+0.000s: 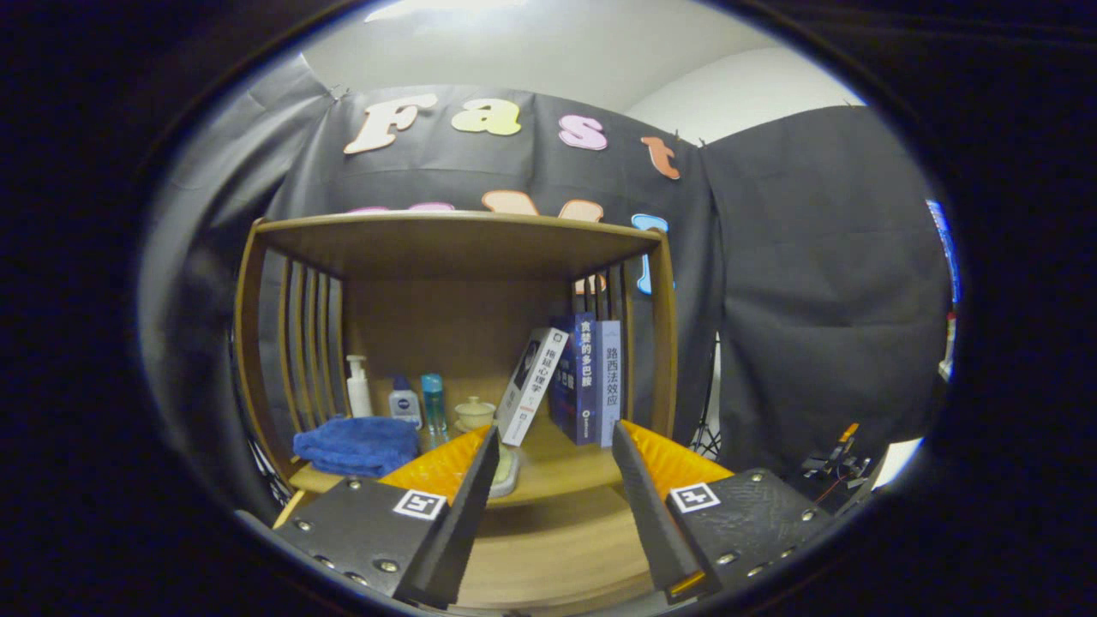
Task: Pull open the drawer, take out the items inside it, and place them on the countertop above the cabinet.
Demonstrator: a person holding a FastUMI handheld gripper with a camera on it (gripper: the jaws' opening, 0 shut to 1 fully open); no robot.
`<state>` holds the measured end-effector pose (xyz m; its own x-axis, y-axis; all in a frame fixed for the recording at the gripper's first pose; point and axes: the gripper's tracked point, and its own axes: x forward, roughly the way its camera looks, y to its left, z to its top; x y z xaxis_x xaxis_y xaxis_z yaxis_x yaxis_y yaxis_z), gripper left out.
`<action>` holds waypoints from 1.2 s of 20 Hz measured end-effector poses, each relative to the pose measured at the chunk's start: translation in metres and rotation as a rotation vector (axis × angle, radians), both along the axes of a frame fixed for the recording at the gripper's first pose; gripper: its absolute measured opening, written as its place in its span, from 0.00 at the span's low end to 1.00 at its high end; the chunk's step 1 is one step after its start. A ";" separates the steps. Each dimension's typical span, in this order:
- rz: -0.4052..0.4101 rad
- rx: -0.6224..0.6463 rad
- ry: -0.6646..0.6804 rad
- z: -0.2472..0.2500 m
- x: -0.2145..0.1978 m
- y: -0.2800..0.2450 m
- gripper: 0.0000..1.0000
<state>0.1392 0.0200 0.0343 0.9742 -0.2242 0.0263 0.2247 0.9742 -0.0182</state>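
In front of the wooden cabinet (454,248), the gripper (553,446) hangs with fingers spread wide, pinching nothing. The countertop (557,467) lies between them, books (583,377) at one o'clock, blue towel (356,446) at ten. The drawer (presumably lower down) I can't make out; I'd judge it's approach time, dipping toward its front next.

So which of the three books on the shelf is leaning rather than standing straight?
The white book, leftmost of the three, tilts against the two upright blue ones, beyond the open gripper.
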 end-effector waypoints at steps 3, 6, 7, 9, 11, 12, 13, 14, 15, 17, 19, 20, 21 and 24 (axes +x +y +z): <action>0.034 -0.001 -0.010 -0.011 -0.017 0.009 0.80; 0.050 0.007 -0.035 -0.018 -0.032 0.014 0.80; 0.043 0.013 -0.040 -0.022 -0.038 0.014 0.80; 0.049 0.030 -0.056 -0.028 -0.051 0.017 0.80; 0.060 0.043 -0.065 -0.037 -0.062 0.020 0.80; 0.055 0.047 -0.063 -0.042 -0.067 0.019 0.80; 0.051 0.048 -0.059 -0.047 -0.072 0.019 0.80; 0.060 0.049 -0.057 -0.052 -0.076 0.023 0.80; 0.065 0.049 -0.061 -0.054 -0.080 0.026 0.80; 0.074 0.054 -0.058 -0.063 -0.086 0.029 0.80; 0.083 0.061 -0.040 -0.074 -0.090 0.031 0.80; 0.087 0.064 -0.025 -0.080 -0.092 0.031 0.80; 0.090 0.068 -0.011 -0.086 -0.092 0.032 0.80; 0.106 0.078 0.015 -0.099 -0.091 0.036 0.80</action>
<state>0.0478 0.0556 -0.0642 0.9926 -0.1212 -0.0023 0.1211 0.9910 0.0564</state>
